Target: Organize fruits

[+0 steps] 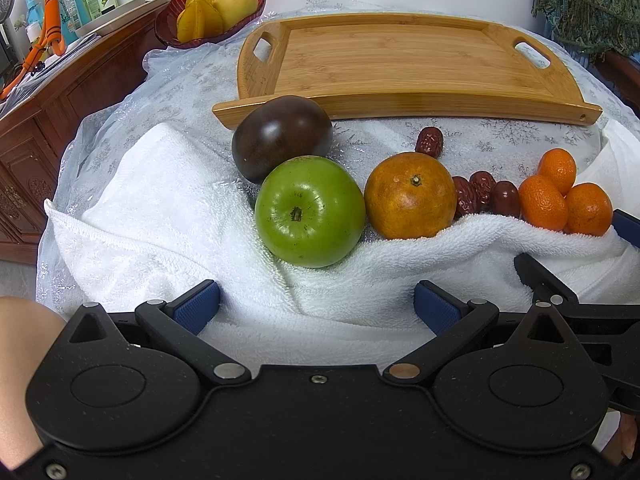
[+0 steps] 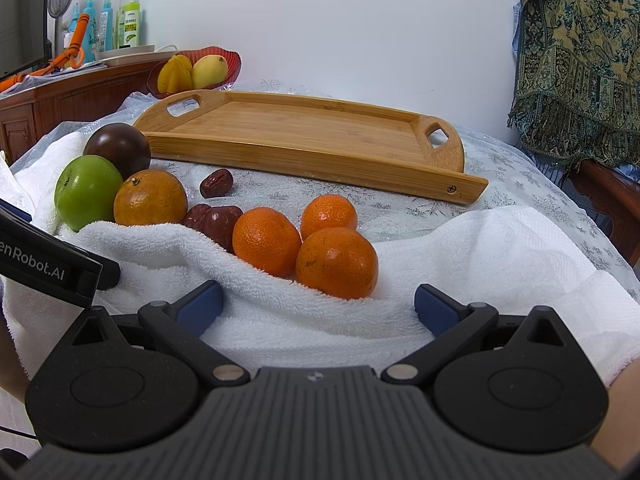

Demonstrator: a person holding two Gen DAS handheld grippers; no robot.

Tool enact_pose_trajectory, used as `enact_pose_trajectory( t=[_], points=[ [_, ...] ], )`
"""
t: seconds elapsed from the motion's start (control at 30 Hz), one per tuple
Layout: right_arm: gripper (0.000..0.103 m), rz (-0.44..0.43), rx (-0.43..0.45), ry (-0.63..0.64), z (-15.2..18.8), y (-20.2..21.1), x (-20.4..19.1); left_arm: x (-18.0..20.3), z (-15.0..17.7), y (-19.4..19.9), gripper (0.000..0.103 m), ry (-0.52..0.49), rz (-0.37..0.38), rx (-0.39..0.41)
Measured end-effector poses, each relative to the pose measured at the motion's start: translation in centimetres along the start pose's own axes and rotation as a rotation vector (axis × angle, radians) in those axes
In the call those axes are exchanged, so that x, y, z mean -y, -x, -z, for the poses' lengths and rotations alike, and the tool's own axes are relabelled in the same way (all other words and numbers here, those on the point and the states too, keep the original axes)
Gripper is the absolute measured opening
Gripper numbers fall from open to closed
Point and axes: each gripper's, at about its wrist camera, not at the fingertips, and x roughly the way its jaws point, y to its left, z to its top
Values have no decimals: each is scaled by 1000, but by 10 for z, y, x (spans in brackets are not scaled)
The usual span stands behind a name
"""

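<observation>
Green apple (image 1: 310, 212) right in front of the left gripper (image 1: 318, 301), sitting on the fold of the white towel (image 1: 160, 200). Just behind it, touching or nearly touching, a dark round fruit (image 1: 282, 136). Just beside the apple on the right, a big orange (image 1: 410, 196), then a little bunch of red dates (image 1: 484, 196), with one more date lying alone a bit further back.

Left gripper spread wide, holding nothing, blue pads well apart with only towel between them. Right gripper (image 2: 318, 302) spread wide too, also holding nothing.

Straight ahead of the right gripper, three small oranges (image 2: 336, 262) bunched together and touching, half tucked into the towel.

Beyond all the fruit, a wooden tray (image 1: 400, 102) with nothing in it, long side running left to right, handles at both ends. Far back on the left, a red bowl (image 1: 168, 12) with yellow fruit inside.

Probably no fruit moved yet, since none in the tray. Apple nearer the left gripper, small oranges nearer the right one. Round fruit, so no long side to line up with. Best guess for a next move: straight forward and a little down, then a squeeze around the middle. Possible trouble: rolling off the soft towel, or bumping the neighbour fruit.
</observation>
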Motion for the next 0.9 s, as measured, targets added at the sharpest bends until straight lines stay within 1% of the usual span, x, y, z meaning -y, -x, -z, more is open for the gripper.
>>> enact_pose_trajectory(
  t=[0.7, 0.87, 0.9],
  points=[
    [103, 0, 2, 1, 1, 1, 0, 0, 0, 0, 103, -1, 0, 2],
    [103, -4, 2, 7, 2, 0, 1, -1, 5, 0, 103, -4, 6, 49],
    [103, -7, 8, 10, 2, 0, 2, -2, 10, 2, 103, -3, 8, 72]
  ],
)
